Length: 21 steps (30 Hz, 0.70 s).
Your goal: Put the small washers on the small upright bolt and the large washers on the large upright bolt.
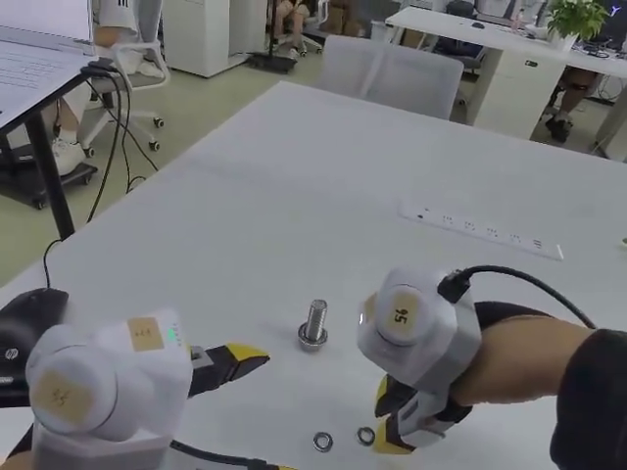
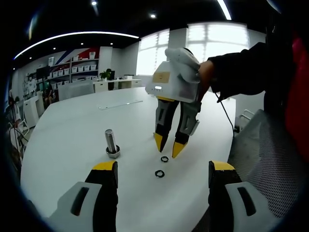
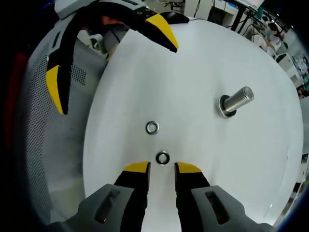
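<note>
Two pairs of fingers, both empty. The right gripper (image 3: 161, 167) points down at the table (image 1: 294, 176), its fingers (image 3: 137, 169) a narrow gap apart, their tips just short of a washer (image 3: 162, 157) lying flat. The left gripper (image 2: 161, 166) hovers at the near left, its fingers spread wide and holding nothing.

A second washer (image 3: 152, 127) lies just beside the first, close to the table's near edge; both are loose, so neither is on a bolt yet. One upright bolt (image 1: 313, 323) stands a little farther in, between the two grippers, its threaded shaft bare; by this showing the task has hardly begun.

A dark ring at the bolt's base may be its head or a washer, I cannot tell which; nor can I tell whether this is the small or the large bolt. In the head view the right gripper's body partly covers its own fingertips.
</note>
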### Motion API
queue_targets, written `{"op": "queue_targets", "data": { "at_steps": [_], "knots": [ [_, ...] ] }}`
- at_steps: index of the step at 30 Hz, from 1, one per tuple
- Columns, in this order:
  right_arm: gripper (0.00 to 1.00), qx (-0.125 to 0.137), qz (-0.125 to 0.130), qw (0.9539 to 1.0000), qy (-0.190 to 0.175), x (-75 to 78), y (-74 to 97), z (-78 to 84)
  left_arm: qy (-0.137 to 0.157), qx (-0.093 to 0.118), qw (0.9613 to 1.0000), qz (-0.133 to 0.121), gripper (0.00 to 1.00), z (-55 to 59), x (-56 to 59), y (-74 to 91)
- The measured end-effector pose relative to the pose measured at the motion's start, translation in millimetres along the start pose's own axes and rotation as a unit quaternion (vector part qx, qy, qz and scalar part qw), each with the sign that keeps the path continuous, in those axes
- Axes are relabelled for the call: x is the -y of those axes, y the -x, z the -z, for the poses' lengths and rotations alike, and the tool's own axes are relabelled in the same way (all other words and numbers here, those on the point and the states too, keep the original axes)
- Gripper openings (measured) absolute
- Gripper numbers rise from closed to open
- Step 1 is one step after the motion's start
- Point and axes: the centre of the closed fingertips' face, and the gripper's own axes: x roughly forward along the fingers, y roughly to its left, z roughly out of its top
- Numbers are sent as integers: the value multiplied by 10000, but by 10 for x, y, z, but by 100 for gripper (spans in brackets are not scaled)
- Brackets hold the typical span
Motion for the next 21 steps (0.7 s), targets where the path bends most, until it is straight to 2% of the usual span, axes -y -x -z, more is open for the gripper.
{"op": "queue_targets", "data": {
  "at_steps": [12,21],
  "knots": [
    [21,-50,-9,9999,87,-6,-83,-30,5,3,10000,-25,76,3,-1,28],
    [20,-107,98,9996,222,4,-104,-14,7,17,10000,-45,76,2,0,35]
  ]
}}
